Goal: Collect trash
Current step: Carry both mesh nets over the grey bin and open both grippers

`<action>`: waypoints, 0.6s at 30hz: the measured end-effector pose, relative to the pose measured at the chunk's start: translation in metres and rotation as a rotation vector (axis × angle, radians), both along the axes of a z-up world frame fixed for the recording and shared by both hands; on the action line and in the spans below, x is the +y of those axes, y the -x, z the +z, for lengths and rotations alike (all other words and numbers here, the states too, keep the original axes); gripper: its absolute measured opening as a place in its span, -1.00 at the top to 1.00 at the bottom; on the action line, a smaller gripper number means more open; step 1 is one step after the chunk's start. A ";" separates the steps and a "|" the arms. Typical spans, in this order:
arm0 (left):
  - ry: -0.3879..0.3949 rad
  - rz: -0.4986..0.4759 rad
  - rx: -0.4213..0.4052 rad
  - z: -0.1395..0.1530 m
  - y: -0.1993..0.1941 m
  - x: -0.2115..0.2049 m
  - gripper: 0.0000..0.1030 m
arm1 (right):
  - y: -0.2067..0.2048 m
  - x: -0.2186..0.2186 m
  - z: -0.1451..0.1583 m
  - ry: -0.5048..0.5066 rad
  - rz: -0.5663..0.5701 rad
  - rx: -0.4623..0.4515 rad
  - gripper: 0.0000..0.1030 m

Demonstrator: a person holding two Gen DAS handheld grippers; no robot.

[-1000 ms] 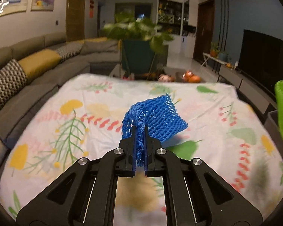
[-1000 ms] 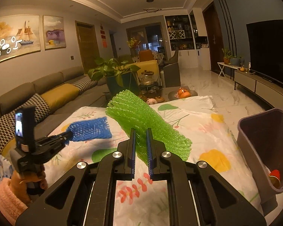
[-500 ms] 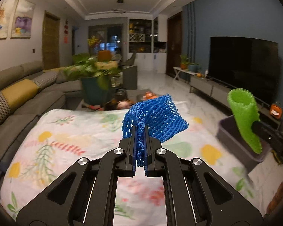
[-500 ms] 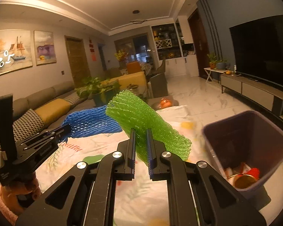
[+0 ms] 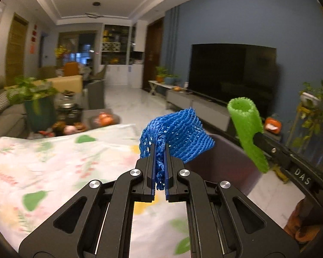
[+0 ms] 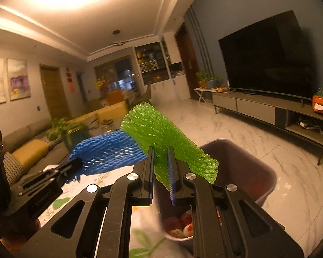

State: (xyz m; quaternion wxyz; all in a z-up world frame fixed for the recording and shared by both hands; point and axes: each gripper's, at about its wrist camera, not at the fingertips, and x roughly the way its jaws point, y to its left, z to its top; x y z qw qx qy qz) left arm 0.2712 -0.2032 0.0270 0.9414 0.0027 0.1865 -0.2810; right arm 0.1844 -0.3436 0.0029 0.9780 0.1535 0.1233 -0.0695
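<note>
A living room with a marble floor, a blue wall and a large dark television on a long low cabinet. In front lies a floral cloth over a low surface, and just beside its edge stands a dark trash bin.

The left gripper is clamped on a blue foam net sleeve, held in the air above the cloth's edge, near the bin. The right gripper has its jaws slightly apart, with a green foam net sleeve pinched between them, over the bin.

Only the right wrist view looks down into the bin, where reddish and white pieces of rubbish lie at the bottom. Only the left wrist view shows the green sleeve's open round end and a hand at the lower right.
</note>
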 end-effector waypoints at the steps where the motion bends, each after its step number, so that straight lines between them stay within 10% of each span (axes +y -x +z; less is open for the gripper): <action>1: 0.003 -0.006 0.002 -0.002 -0.003 -0.007 0.89 | -0.001 -0.006 -0.002 -0.007 -0.008 -0.002 0.74; 10: 0.056 -0.097 0.062 -0.030 -0.034 -0.053 0.83 | -0.019 -0.035 -0.020 -0.084 -0.016 -0.018 0.43; 18: 0.080 -0.101 0.080 -0.044 -0.040 -0.046 -0.13 | -0.016 -0.036 -0.027 -0.060 -0.063 0.005 0.02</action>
